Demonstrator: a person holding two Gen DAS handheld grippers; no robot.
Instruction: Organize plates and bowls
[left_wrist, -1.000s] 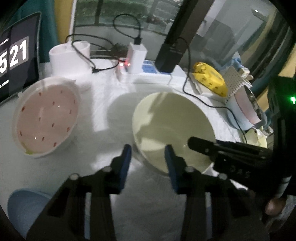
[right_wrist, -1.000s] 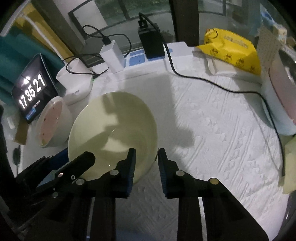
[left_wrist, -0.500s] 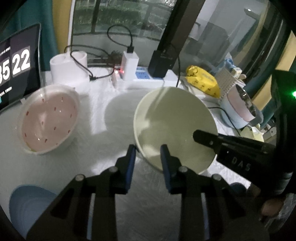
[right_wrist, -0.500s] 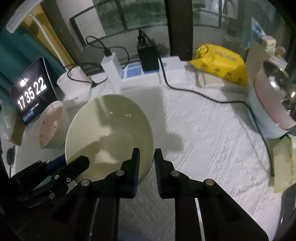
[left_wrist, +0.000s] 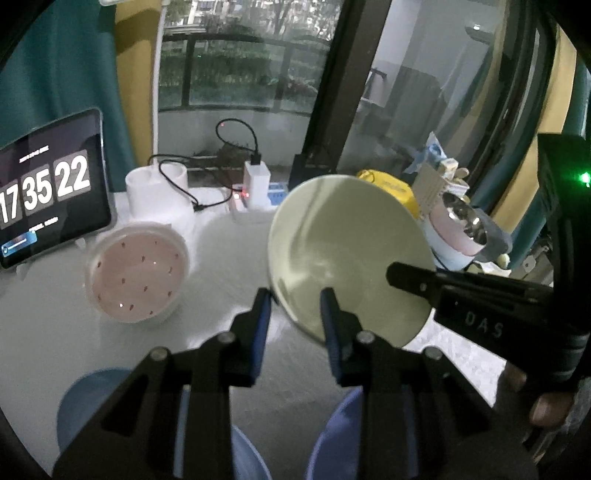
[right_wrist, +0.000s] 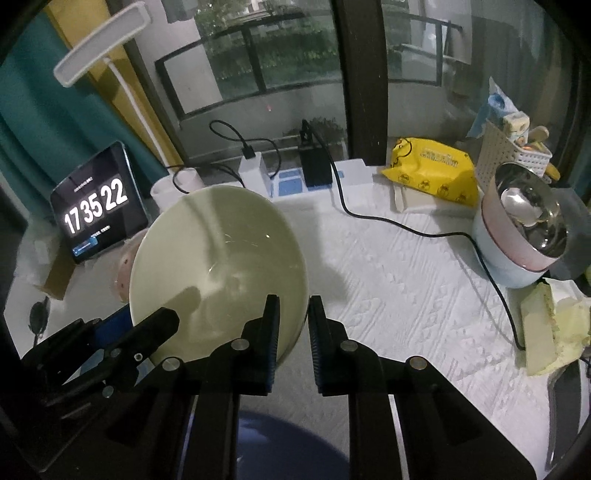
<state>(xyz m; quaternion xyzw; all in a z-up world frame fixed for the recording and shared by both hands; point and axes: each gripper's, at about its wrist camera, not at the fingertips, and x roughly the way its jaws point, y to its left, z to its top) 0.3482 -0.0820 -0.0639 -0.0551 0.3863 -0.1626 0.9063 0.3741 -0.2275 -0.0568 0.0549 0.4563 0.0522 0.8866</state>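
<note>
— Where's the green bowl (left_wrist: 351, 254) now?

— Up off the tabletop (right_wrist: 399, 280), tilted, mouth facing the person. Both tools have it by the rim: the left tongs (left_wrist: 295, 310) are narrowed onto the near-left edge, one finger inside and one outside, and the right tongs (right_wrist: 291, 317) are pinched onto the opposite edge the same way. Neither set stands wide; each is closed on the bowl's wall.

— So a two-handed carry. What should they mind?

— Keeping the two hands moving as one, I'd say. With a grip on each side of a smooth glazed rim, any pulling apart or twisting could let it slide out of one pair. Level it a little before travelling.

— Where would it go?

— My guess is into or beside another bowl. The pink speckled bowl (left_wrist: 138, 271) sits to the left near the clock tablet (left_wrist: 48, 192), and a blue bowl (left_wrist: 85, 402) lies close under the left tool. There's also a stack of bowls (right_wrist: 517, 240) off to the right, by the yellow packet (right_wrist: 432, 173). I can't tell which is meant.

— Anything in the way?

— The black cable (right_wrist: 406, 225) trailing across the cloth. Lower straight down over the target and only then loosen both grips together.
</note>
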